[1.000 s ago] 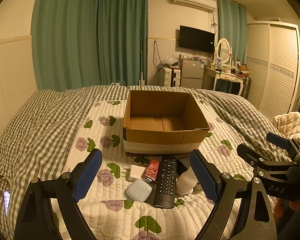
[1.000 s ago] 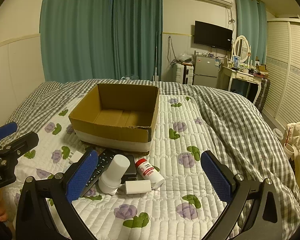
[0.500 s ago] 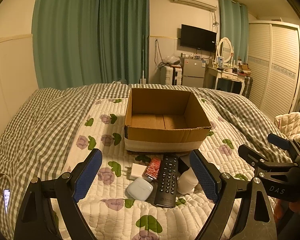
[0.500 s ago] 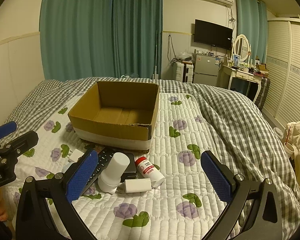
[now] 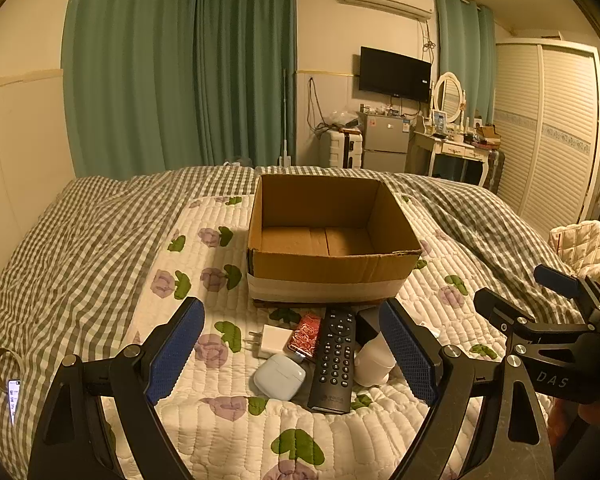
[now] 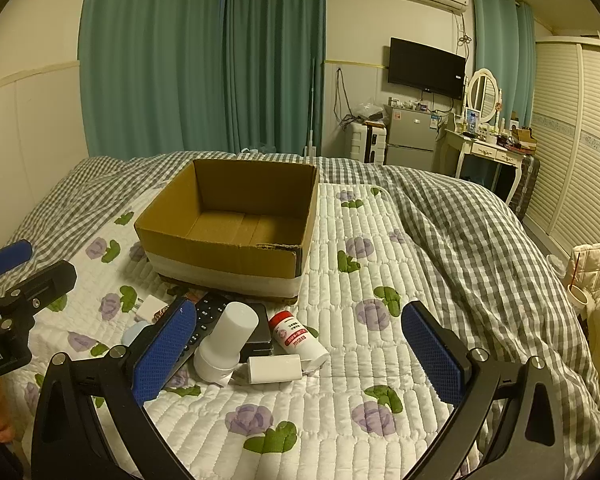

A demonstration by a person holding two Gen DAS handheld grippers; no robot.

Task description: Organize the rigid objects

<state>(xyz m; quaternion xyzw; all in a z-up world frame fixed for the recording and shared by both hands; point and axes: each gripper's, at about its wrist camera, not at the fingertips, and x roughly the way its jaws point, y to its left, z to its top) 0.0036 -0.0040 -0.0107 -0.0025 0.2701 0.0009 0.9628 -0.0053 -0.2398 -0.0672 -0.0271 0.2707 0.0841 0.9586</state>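
Left gripper: held above the quilt, jaws spread wide, nothing between them.
Right gripper: same pose — wide apart, empty.
Clutter: black remote, white earbud case, white charger, white cylinder, red-capped bottle — clustered just before the box.
Cardboard box: beyond the pile, open-topped, bare inside.

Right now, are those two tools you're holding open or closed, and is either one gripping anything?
Left tool: open, holding nothing.
Right tool: open, holding nothing.
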